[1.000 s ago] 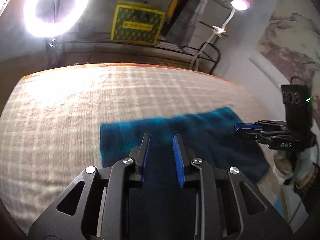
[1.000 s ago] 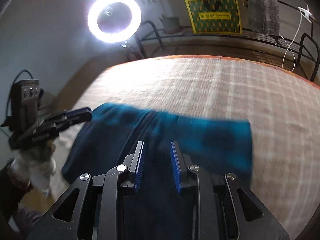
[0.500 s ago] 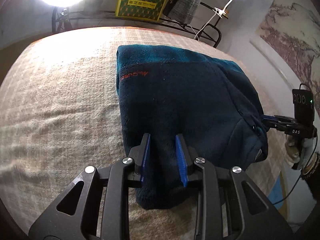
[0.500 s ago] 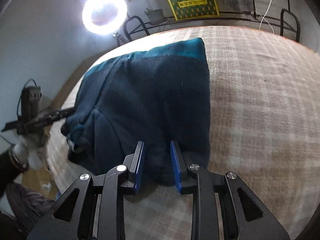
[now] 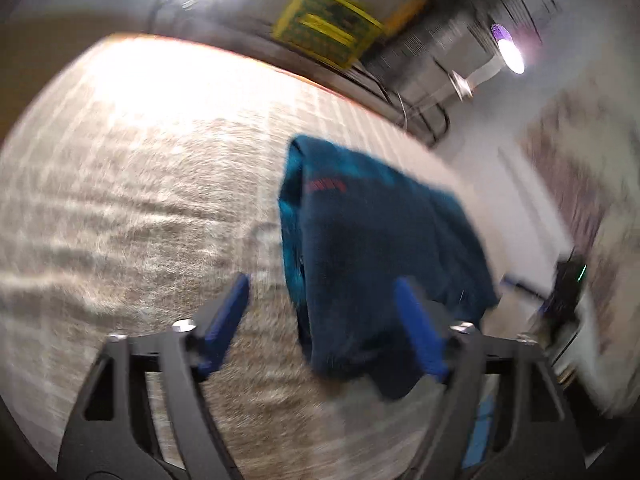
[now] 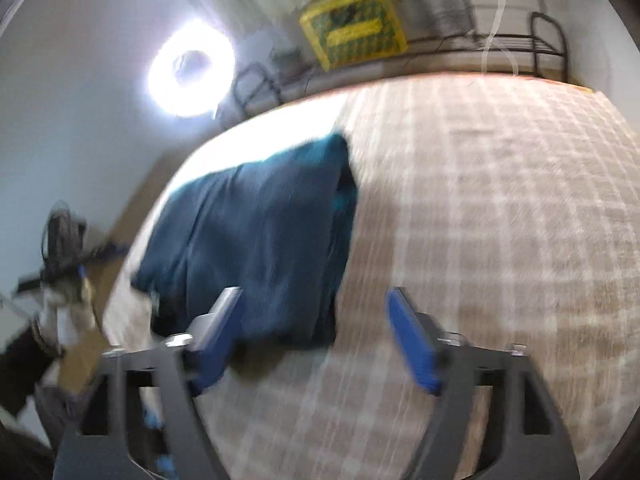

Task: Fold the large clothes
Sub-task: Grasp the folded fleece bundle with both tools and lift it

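A dark teal fleece garment [image 5: 380,248] lies folded in a thick stack on the beige plaid bed cover [image 5: 120,200], near the bed's edge. My left gripper [image 5: 324,328] hovers just short of its near end, its jaws opening wide; its blue fingers [image 5: 228,320] press on nothing. In the right wrist view the same fleece [image 6: 260,248] lies to the left of centre. My right gripper [image 6: 316,336] is also opening, and only the near hem shows between its pads, untouched. Each gripper shows blurred at the other view's edge: the right gripper [image 5: 560,292] and the left gripper [image 6: 64,248].
A ring light [image 6: 190,74] glares beyond the bed's far edge. A yellow box [image 6: 354,38] sits on a black metal rack [image 6: 548,40] behind the bed. A small lamp [image 5: 510,50] shines at the upper right. A person's gloved hand [image 6: 60,312] holds the left gripper.
Both grippers were shut on the fleece as it was laid over into a fold. Now both have let go, spread wide and drawn back and rolled; the fleece rests folded.
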Available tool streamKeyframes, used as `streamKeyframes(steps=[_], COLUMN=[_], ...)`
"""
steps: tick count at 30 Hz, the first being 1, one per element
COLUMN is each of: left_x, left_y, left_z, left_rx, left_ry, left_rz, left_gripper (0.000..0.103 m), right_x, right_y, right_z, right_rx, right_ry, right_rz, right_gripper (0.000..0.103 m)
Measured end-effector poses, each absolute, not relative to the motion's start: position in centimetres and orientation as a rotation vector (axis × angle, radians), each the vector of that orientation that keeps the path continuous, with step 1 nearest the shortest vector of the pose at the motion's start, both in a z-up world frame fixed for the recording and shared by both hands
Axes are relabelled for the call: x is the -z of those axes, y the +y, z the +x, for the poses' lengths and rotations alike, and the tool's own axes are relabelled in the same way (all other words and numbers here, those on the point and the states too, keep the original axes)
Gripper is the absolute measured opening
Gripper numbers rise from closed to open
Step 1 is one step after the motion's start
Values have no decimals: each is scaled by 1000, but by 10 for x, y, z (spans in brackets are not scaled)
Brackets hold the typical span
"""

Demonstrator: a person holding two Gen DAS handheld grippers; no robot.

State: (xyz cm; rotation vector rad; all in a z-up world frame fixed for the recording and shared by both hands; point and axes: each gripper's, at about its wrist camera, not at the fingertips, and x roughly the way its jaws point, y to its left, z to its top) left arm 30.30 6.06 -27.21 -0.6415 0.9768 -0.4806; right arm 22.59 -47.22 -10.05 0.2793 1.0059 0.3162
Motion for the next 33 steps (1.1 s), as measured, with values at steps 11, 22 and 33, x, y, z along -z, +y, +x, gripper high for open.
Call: streamKeyframes(steps=[11, 22, 33], left_x=[335, 350, 348], left_y=[50, 29, 14], left_z=[356, 384, 386], left_rx=[523, 567, 568], left_ry=[1144, 1137, 1130], left_rz=[-977, -1041, -1016], left_gripper=[83, 82, 51], right_x=[166, 192, 197], right_y=[-471, -471, -433], right_z=[285, 307, 317], right_rx=[-390, -524, -579], right_ry=[1152, 1138, 1179], right_rz=[529, 694, 636], right_gripper=[80, 80, 66])
